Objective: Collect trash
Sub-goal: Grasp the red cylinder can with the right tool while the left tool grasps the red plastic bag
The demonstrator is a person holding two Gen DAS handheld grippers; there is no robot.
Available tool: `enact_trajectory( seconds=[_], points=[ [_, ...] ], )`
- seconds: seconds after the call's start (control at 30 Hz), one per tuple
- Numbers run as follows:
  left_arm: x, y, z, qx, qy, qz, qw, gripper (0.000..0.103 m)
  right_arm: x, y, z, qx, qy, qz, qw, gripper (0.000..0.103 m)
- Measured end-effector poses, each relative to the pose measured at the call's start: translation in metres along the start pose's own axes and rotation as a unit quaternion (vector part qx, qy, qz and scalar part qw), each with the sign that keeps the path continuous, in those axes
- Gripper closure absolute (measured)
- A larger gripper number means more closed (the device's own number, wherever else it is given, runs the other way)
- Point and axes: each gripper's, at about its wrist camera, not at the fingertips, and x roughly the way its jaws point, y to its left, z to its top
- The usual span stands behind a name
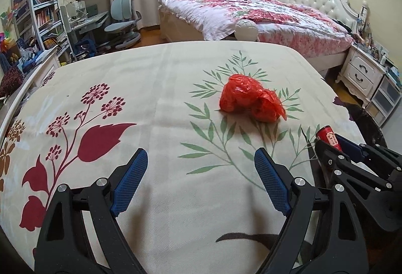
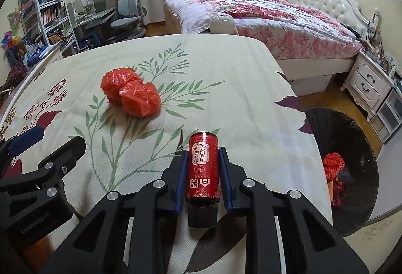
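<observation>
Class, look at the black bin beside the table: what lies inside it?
Inside the black bin a crumpled red mesh wad shows, with more red scraps below. The table edge hides its near side.

So the small red can (image 2: 204, 168) with the printed label was lying on its side, pinched between the right gripper (image 2: 203, 156)'s blue pads, its far end poking out past the fingertips. The crumpled red plastic bag (image 1: 251, 98), bunched into two lumps, sat a bit ahead of the left gripper (image 1: 201, 161) and off to its right. Just right of the right gripper was the black trash bin (image 2: 351, 133), some red stuff already inside.
</observation>
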Motion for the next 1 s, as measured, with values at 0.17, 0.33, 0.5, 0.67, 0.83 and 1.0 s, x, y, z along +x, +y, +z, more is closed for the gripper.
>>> enact_trajectory(
  seconds=[0.17,0.33,0.5,0.67,0.83,1.0],
  points=[
    [0.011,-0.016,0.010,0.011,0.001,-0.004,0.9999,0.018,0.006,-0.017,0.006,0.014,-0.001,-0.002,1.000,0.078],
    [0.021,-0.030,0.021,0.019,-0.001,-0.009,0.9998,0.018,0.011,-0.031,0.011,0.025,-0.001,-0.003,1.000,0.078],
    [0.029,-0.044,0.028,0.028,-0.002,-0.009,0.9996,0.018,0.015,-0.039,0.013,0.029,0.000,0.001,1.000,0.078],
    [0.038,-0.049,0.039,0.025,0.000,-0.006,0.9997,0.013,0.019,-0.040,0.016,0.025,0.001,0.006,1.000,0.078],
    [0.048,-0.054,0.048,0.031,0.004,-0.003,0.9995,0.013,0.021,-0.042,0.019,0.024,0.002,0.011,1.000,0.078],
    [0.056,-0.053,0.053,0.031,0.018,-0.008,0.9993,0.013,0.021,-0.044,0.020,0.025,0.003,0.013,1.000,0.078]
  ],
)
